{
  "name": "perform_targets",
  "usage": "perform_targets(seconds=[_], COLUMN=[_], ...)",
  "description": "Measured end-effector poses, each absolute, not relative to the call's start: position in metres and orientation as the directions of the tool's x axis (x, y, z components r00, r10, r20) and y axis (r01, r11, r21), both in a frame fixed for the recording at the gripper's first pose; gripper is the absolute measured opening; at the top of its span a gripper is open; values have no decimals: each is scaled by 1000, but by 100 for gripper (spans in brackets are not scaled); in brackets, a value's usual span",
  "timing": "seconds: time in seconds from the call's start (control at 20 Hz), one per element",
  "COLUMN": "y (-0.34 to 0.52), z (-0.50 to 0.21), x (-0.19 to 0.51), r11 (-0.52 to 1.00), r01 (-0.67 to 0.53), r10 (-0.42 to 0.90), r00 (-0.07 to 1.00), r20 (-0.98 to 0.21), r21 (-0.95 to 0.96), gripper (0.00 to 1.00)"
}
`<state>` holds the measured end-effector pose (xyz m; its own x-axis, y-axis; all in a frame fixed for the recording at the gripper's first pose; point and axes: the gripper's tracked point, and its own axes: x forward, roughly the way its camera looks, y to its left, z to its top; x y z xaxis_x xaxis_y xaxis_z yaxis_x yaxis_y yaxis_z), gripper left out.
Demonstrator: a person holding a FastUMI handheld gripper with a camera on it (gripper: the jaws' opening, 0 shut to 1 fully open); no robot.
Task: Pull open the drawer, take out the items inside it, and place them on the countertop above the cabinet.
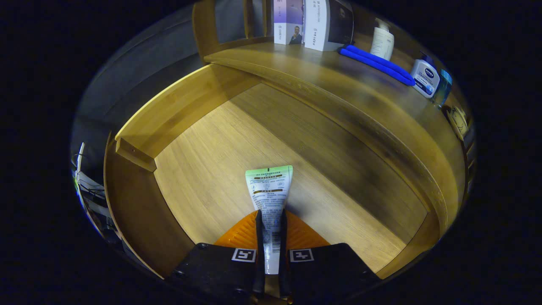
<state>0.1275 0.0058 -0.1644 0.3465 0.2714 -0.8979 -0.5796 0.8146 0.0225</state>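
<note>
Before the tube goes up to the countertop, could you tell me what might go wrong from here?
1. The tool pinches only the lower end of the tube, so its long free end could swing or slip out.
2. The countertop overhangs the open drawer; lifting straight up might knock the tube against its edge.
3. Bottles and a blue object crowd the countertop's back.

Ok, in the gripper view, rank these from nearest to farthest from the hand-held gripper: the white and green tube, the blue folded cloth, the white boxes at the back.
1. White and green tube: clamped between the hand-held gripper fingers, over the open drawer.
2. Blue folded cloth: on the countertop, beyond the drawer, toward the bottles.
3. White boxes: upright at the countertop's back.
</note>
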Motion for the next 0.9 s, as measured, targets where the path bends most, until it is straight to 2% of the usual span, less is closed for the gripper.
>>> perform_targets(seconds=[0.6, 0.9], y=[26, 19], z=[-87, -42], x=[140, 177], r11=[806, 880], r01=[-592, -472], r10=[371, 373], r00=[495, 613], r20=[-786, -696], r21=[8, 56], gripper=[14, 14])
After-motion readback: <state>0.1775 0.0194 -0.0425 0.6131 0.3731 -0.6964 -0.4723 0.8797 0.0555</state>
